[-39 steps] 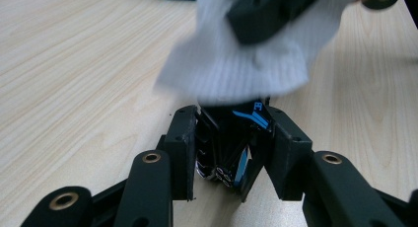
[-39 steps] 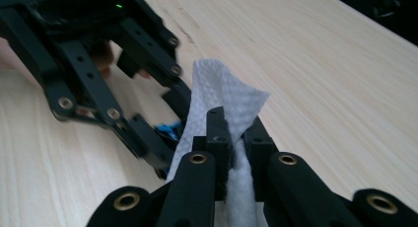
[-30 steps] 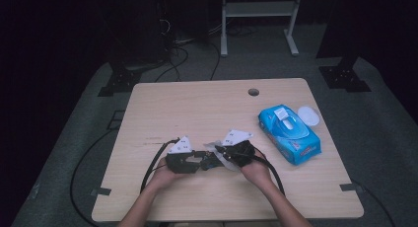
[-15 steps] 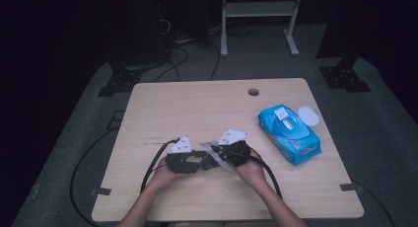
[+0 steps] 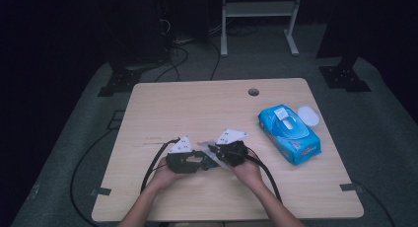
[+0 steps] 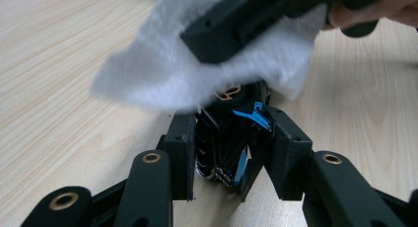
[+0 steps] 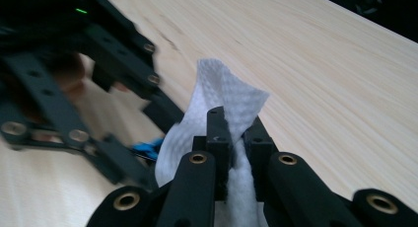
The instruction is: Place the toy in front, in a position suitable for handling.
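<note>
Wipe (image 7: 224,91) sits pinched in your right gripper (image 7: 236,133), over a small black object (image 6: 231,138) with unreadable blue markings, clamped by your left gripper (image 6: 231,160).

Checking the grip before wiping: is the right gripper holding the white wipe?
Yes, the right gripper has its jaws shut on the white wipe.

Your light wooden surface (image 5: 197,103) carries a blue wet-wipe pack (image 5: 289,133) at its right, a round white lid (image 5: 308,115) just beside it
</note>
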Demonstrator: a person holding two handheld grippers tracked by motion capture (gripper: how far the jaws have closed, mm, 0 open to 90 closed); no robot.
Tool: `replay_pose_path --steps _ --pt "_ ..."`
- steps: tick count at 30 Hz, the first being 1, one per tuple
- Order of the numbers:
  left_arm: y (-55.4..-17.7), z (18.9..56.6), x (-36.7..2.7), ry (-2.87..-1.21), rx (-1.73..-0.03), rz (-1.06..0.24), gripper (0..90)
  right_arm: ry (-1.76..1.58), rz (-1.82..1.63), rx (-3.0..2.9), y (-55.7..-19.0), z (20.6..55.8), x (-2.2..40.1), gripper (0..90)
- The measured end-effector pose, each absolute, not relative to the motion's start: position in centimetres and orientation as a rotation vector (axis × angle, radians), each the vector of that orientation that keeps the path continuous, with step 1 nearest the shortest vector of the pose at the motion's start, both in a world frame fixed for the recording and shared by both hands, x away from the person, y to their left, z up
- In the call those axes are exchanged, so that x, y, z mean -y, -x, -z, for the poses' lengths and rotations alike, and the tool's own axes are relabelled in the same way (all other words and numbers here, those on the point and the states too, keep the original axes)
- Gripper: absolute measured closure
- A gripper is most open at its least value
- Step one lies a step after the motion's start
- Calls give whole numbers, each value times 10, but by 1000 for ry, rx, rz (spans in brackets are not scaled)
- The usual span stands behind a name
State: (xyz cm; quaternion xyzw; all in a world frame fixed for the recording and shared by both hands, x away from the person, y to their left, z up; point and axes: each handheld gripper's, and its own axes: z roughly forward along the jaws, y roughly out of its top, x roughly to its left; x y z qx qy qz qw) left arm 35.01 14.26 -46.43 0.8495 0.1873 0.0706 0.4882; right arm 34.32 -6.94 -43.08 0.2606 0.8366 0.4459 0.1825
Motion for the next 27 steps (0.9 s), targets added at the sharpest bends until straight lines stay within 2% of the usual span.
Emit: replay_pose_path --steps 3,9,16,23,27 --pt "-350 464 -143 -2065 -454 -170 598 -701 -1248 -2365 -340 431 65 846" --pt "-351 464 -143 -2065 -453 -171 598 -769 -1204 -2333 -343 430 89 846" --pt "-351 465 -143 -2065 -450 -170 598 -716 -1220 -2344 -338 430 78 845" --pt "-351 465 -143 -2065 -451 -168 598 -780 -1192 -2293 -340 431 107 846" --pt "-351 465 -143 -2064 -453 -167 598 -781 -1205 -2289 -337 431 107 845"
